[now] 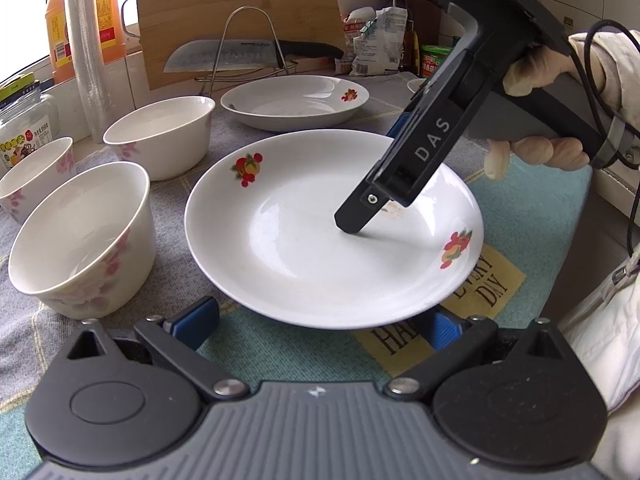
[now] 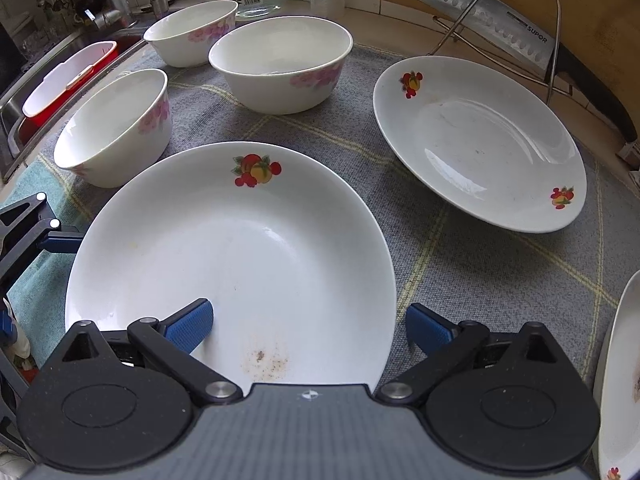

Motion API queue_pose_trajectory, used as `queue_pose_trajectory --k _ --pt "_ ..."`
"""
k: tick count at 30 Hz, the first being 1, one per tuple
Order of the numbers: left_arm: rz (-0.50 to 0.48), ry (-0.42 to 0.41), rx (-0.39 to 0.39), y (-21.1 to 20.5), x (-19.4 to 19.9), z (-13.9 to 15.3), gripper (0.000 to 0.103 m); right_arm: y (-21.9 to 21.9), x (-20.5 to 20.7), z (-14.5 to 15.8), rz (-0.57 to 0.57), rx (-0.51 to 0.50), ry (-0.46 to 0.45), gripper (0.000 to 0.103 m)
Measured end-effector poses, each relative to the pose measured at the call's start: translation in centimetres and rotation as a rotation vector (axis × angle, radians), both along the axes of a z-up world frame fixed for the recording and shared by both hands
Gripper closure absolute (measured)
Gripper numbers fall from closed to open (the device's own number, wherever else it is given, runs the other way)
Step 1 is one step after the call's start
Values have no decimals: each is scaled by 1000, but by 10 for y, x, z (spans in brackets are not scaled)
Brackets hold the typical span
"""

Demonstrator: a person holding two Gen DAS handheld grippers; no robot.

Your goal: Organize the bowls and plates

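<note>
A white plate with fruit prints (image 1: 304,240) (image 2: 224,248) lies on the cloth. My right gripper (image 2: 308,328) is open and straddles its near rim, one finger over the plate, one outside. In the left wrist view one right fingertip (image 1: 352,224) rests inside the plate. My left gripper (image 1: 320,324) is open at the plate's other edge. A second plate (image 1: 294,100) (image 2: 480,140) lies beyond. Three white bowls with pink flowers (image 1: 84,240) (image 1: 160,132) (image 1: 36,176) stand to the side, also in the right wrist view (image 2: 116,124) (image 2: 280,64) (image 2: 192,32).
A knife (image 2: 500,28) rests on a wire rack (image 1: 248,48) before a wooden board (image 1: 236,12). Bottles and a jar (image 1: 24,128) line the back wall. A sink with a red tub (image 2: 68,80) is at the left. Another plate's edge (image 2: 620,368) shows at the right.
</note>
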State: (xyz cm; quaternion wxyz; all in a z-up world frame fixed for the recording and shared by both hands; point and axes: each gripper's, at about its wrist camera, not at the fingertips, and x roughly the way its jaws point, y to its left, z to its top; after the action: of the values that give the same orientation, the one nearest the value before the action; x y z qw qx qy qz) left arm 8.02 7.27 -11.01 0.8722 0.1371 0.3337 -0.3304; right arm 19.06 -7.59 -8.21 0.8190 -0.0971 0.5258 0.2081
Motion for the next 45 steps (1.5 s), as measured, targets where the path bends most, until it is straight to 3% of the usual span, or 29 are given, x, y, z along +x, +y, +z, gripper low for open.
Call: queue_pose_trajectory --k 9,24,45 --pt "-100 3 16 0 10 2 0 -5 5 2 34 39 10 0" --pt "-165 11 33 -1 16 4 0 -13 22 6 53 222 99 0" --pt "-178 12 29 1 16 6 1 -13 45 9 79 246 141 12"
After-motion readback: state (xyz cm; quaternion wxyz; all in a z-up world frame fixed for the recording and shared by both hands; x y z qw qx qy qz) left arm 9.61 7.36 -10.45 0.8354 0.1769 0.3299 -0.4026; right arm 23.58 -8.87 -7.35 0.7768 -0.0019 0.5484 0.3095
